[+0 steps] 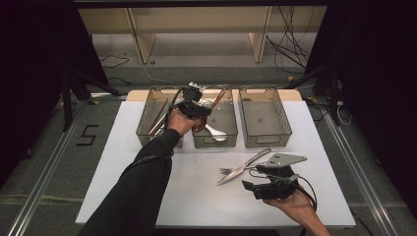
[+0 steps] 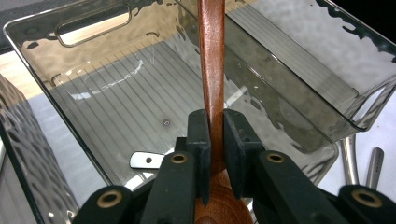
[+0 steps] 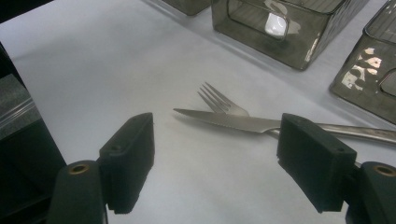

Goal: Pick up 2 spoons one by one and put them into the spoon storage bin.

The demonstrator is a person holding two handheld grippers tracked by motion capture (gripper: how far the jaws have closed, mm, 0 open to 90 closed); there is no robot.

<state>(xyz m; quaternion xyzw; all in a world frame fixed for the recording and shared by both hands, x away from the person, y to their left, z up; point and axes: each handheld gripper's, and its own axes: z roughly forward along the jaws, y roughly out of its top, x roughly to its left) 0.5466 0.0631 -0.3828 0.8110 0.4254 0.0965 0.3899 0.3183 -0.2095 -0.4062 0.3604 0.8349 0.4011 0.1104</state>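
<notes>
Nearest the high camera, a dark-sleeved left forearm point(image 1: 147, 172) rises from the bottom edge and stretches forward and slightly rightward across the white table point(image 1: 147, 196), the hand point(image 1: 178, 122) curled around the left tongs point(image 1: 196, 109) above the middle one of three smoky clear plastic bins point(image 1: 216, 138). In the left gripper view those tongs point(image 2: 217, 135) are clamped on the handle of a reddish-brown wooden spoon point(image 2: 212, 60): both black pads press flat against the wood, the handle runs straight up between them, and the wider part of the spoon shows below the pads. Beneath it lies the ribbed floor of the middle bin point(image 2: 116, 112). In the high view the spoon point(image 1: 216, 97) slants over that bin, where a shiny metal spoon point(image 1: 215, 132) also rests.

At the table's near right, the right hand point(image 1: 295, 204) comes in from the bottom with its palm under the right tongs point(image 1: 251, 189), which point leftward, low over the table. The right gripper view shows these tongs point(image 3: 215, 154) standing wide apart with nothing between the pads. Just beyond them a steel table knife point(image 3: 233, 120) lies across a steel fork point(image 3: 219, 100) on the bare tabletop, both near the front wall of the right-hand bin point(image 1: 265, 140).
</notes>
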